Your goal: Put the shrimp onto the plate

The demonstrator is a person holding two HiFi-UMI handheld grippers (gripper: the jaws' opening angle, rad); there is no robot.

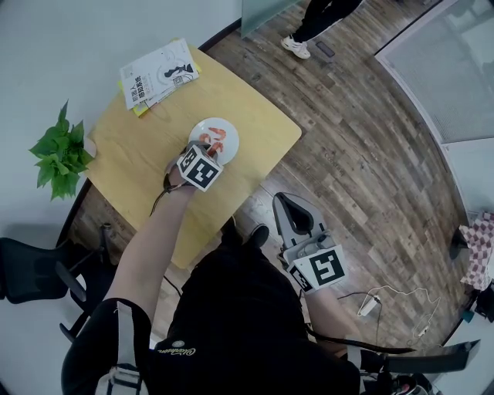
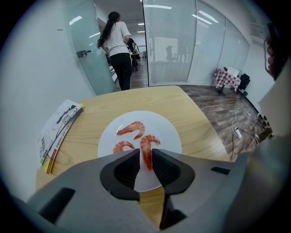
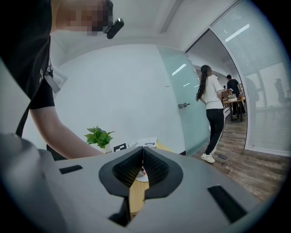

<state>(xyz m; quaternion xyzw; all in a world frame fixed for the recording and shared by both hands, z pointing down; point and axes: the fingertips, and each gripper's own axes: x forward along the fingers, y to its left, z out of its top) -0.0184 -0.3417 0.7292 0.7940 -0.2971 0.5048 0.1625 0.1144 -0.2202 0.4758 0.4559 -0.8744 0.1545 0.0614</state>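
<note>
Pinching curled orange shrimp (image 2: 146, 157), ribbed jaws overhang round white plate (image 2: 170, 133).

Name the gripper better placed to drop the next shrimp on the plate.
Left. The left gripper is shut on a shrimp over the plate. The right gripper is shut, empty, and off to the side of the table.

Dark wood-plank floor (image 1: 370, 154) underfoot, a light wooden table (image 1: 262, 143) tucked against the white wall (image 1: 46, 46), a black chair (image 1: 31, 270) beside it, glass partitions (image 2: 173, 45) beyond, ceiling strip lights (image 2: 154, 6) glowing.
</note>
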